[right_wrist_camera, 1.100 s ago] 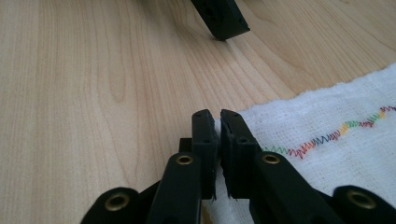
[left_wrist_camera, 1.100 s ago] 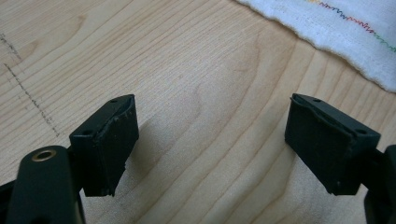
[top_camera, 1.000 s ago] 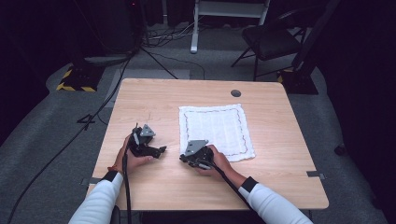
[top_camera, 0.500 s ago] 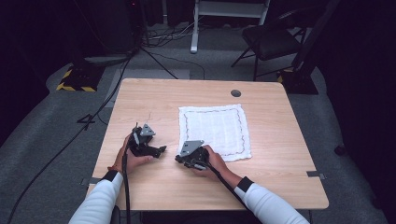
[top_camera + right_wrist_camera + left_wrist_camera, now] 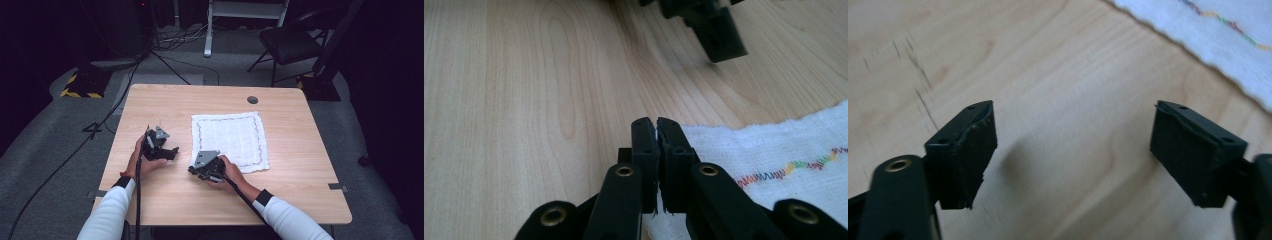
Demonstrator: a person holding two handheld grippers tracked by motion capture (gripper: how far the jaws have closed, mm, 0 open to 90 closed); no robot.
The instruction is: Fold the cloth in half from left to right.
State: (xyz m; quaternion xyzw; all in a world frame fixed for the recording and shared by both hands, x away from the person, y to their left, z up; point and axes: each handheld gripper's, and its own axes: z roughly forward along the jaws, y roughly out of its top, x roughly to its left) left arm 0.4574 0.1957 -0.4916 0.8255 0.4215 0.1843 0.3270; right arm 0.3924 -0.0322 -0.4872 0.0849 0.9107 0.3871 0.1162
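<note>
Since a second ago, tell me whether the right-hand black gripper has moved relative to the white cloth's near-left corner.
No. In the high view the right gripper sits at the cloth's near-left corner as before, its jaws shut on that corner.

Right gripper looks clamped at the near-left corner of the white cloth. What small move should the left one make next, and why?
Probably slide the left gripper toward the cloth edge beside it. Its jaws stand open over bare table, with nothing between them, and the cloth's stitched border lies just ahead. The right gripper is shut at the near-left corner, with a sliver of white between its pads, so a second hold would help.

Grey carpet floor [image 5: 60, 165], black folding chair [image 5: 290, 45], dark surroundings, floor cables [image 5: 170, 60]
</note>
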